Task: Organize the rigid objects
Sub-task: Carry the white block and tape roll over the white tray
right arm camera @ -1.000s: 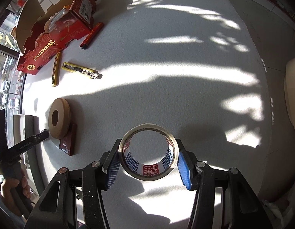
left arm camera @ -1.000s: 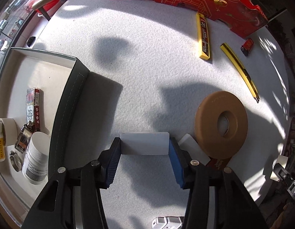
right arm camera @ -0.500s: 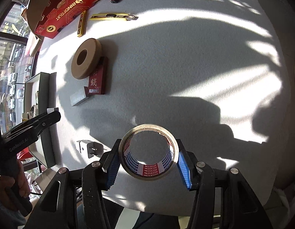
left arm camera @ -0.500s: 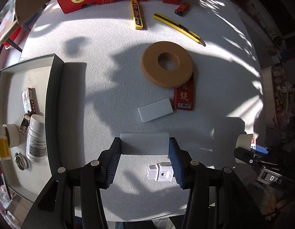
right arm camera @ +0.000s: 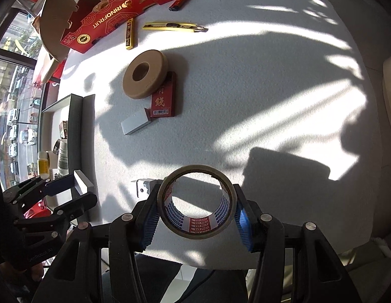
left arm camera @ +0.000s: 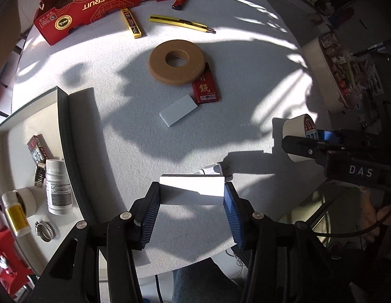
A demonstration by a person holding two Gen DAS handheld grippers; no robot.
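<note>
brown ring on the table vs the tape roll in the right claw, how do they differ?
The brown ring lies flat on the table, partly on a red packet; the tape roll is held off it in the right claw. The brown ring is a plain, thick-walled disc with a small hole; the tape roll is thin-walled, wide open, with red and blue print inside. Both are round rolls.
</note>
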